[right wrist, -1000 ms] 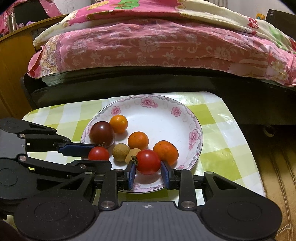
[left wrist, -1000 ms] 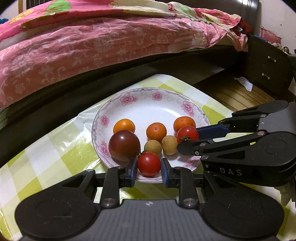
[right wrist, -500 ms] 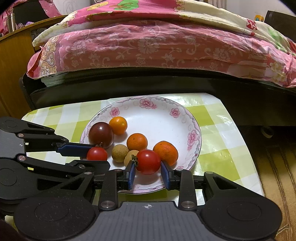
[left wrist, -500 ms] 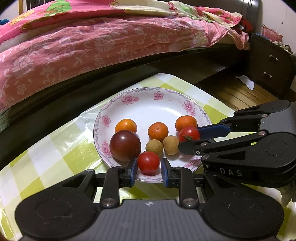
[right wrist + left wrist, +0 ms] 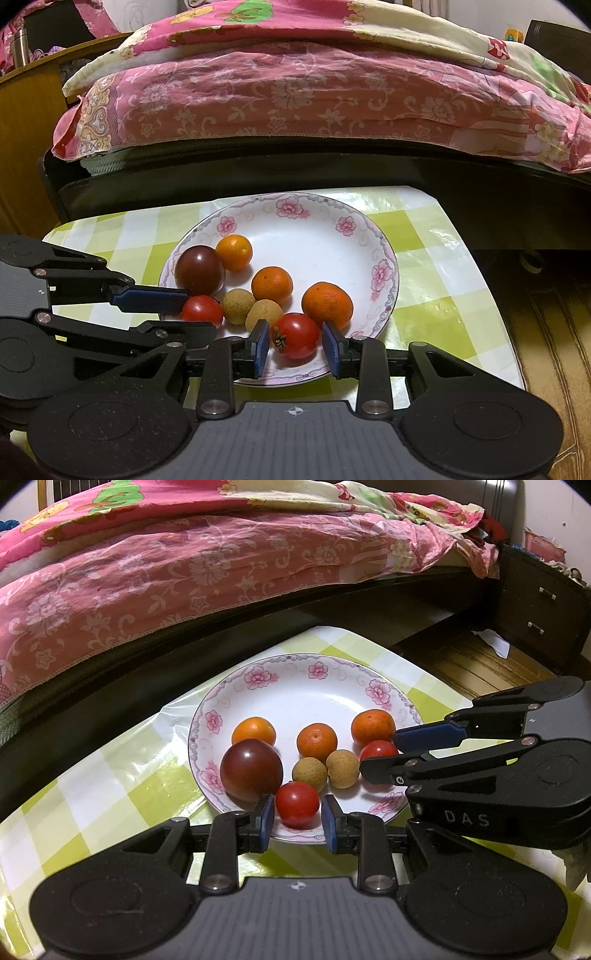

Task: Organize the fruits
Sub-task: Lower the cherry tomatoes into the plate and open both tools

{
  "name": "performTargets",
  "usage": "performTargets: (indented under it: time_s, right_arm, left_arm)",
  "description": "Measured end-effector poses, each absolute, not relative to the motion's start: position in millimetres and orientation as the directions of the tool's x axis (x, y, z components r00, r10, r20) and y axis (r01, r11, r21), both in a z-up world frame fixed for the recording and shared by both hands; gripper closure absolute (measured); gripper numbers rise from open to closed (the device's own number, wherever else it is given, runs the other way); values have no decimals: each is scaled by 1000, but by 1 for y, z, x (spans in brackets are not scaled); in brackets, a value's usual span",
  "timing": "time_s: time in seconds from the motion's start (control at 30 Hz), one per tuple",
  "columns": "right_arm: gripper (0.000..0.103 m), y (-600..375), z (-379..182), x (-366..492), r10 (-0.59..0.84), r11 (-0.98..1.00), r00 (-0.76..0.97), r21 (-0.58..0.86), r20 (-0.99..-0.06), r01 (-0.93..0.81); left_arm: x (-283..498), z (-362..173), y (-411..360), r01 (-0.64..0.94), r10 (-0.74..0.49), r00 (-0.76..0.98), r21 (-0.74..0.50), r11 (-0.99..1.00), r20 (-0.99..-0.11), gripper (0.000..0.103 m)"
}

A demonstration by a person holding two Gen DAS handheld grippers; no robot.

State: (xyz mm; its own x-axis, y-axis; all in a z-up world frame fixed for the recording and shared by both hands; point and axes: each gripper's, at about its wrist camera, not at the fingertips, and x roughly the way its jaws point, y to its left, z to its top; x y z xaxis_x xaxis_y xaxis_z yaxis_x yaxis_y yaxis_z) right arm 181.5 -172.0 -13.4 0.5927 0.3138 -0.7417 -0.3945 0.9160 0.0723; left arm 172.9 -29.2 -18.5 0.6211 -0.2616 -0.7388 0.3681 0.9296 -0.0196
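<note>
Between pads of my left gripper (image 5: 297,808): red tomato (image 5: 297,804), pinched, on plate (image 5: 295,672).
My right gripper (image 5: 295,338): jaws just opening around second tomato (image 5: 297,335).
Remaining, I judge: left release.

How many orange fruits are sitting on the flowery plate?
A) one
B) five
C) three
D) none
C: three orange fruits lie on the plate, next to two red tomatoes, two small tan fruits and one big dark one.
</note>
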Motion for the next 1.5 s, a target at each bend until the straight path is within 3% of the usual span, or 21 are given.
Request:
performTargets:
  time_s: [0.63, 1.5]
  right_arm:
    - [68, -176, -10, 178, 303, 926, 615, 72, -728, -371]
    - [67, -179, -8, 178, 290, 932, 623, 66, -726, -357]
  left_arm:
    - [175, -19, -31, 364, -252, 619, -13, 931, -744, 67]
    - [171, -13, -29, 330, -234, 626, -20, 944, -744, 52]
